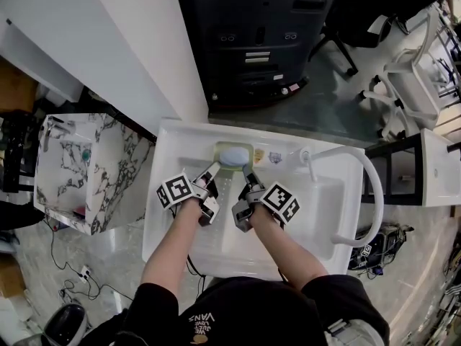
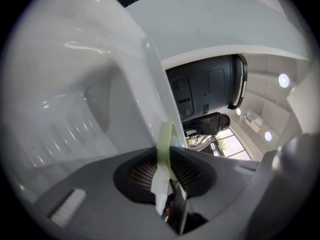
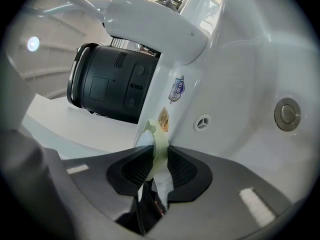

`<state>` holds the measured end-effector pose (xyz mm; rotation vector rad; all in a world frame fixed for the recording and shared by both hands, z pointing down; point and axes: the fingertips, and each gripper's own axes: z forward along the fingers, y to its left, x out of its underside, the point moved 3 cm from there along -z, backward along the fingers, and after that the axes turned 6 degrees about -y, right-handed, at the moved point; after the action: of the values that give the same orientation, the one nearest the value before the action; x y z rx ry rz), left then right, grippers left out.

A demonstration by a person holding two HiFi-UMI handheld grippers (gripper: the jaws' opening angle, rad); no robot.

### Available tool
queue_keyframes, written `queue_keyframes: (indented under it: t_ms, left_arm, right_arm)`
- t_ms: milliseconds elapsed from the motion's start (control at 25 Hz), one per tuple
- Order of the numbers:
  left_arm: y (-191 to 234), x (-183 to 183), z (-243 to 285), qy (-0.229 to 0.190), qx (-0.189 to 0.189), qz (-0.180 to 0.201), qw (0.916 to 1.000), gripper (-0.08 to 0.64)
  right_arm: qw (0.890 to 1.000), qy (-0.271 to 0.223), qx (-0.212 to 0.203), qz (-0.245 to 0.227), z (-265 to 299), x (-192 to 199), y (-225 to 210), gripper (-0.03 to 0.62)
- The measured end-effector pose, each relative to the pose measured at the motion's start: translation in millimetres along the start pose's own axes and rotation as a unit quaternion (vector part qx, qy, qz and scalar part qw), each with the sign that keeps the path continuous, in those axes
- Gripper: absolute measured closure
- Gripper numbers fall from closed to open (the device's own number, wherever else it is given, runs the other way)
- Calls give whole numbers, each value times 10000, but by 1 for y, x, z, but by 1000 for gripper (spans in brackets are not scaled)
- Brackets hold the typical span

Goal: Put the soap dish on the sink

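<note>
White sink (image 1: 317,229) filled the middle of the frame, its curved tap (image 1: 371,193) reaching over the right side. Reaching up from below, the left gripper (image 1: 214,170) and the right gripper (image 1: 249,175) each pinched a side rim of the pale green dish (image 1: 245,148), which was at the sink's back ledge, just above centre. Blue soap (image 1: 232,157) lay in it.
</note>
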<state>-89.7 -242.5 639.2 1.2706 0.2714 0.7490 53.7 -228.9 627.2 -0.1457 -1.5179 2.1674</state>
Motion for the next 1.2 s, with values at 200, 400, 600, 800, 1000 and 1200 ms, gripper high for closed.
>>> queue_keyframes:
  t_ms: [200,400,600,800,1000,1200]
  left_arm:
    - [1,-1,1,-4,-8,-5,10000,430]
    - [0,-1,0,-21,-29,-30,10000,430]
    - [1,-1,0,-65,-39,-116,9999,430]
    - [1,-1,1,-115,-80,-164,9998,430]
    - [0,-1,1,-150,-42,-135,9998,428]
    - [-4,-1,1,-231,108,-200,9995,428]
  right_arm:
    - [10000,34,-49,-72,1,-1,1,518]
    - [9999,79,-45,-137,1,0,2,518]
    - [9996,165,-108,-203,-1,1,4,490]
    - [9992,195,-161,-304,-3,-1,6,466]
    - [9978,219,-100,-615,-9,-3,4,465]
    - [9946,295,-27,-995,-14,2,5,466]
